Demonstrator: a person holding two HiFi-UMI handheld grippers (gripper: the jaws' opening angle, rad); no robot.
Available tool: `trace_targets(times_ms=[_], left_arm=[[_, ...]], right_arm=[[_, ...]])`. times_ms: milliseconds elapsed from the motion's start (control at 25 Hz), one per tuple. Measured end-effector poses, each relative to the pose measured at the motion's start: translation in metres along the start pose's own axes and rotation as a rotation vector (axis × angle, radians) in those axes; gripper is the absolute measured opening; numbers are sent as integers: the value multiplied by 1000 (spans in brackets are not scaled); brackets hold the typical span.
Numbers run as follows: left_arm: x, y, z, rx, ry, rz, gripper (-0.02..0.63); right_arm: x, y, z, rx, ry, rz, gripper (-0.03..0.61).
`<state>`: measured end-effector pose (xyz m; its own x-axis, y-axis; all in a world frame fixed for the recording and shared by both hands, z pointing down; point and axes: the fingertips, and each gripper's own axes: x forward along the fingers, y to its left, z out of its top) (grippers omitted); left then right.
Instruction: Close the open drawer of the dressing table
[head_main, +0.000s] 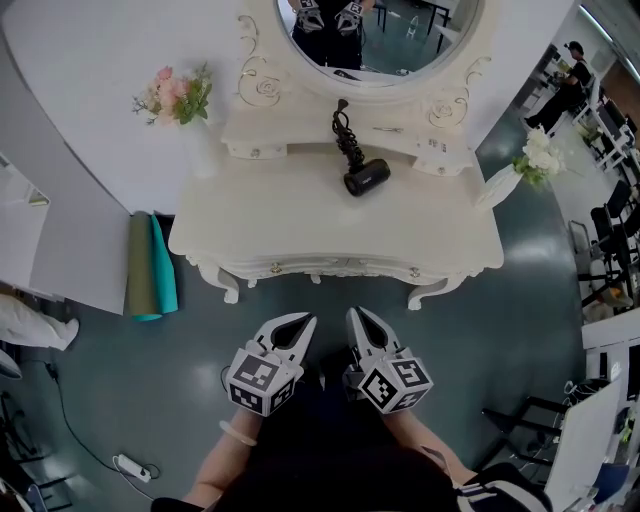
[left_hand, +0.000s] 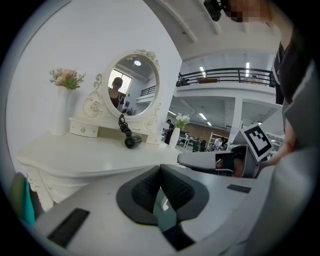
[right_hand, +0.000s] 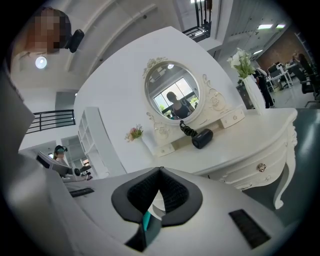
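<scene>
The drawer (head_main: 340, 266) sits in the near front of the dressing table (head_main: 250, 215), under the tabletop edge; I cannot tell how far out it stands. It is probably stiff painted wood and should slide under a flat push mid-front. The left gripper (head_main: 296, 330) and right gripper (head_main: 365, 328) hang nearer the person, jaws together and empty.

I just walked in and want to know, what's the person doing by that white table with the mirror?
A person stands in front of the dressing table, holding the left claw and the right claw low, near their body. Both claws are shut and empty, touching nothing. The front drawers look pushed in from above. A hair dryer lies on the tabletop.
</scene>
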<state>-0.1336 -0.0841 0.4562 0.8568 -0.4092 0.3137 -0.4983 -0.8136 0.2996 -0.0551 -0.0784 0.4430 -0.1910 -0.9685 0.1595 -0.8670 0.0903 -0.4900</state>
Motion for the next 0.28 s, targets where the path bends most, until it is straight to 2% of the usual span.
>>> trace_targets(times_ms=[280], left_arm=[[-8, 9, 2, 5, -9, 34, 20]], right_arm=[[11, 14, -3, -5, 19, 48, 26]])
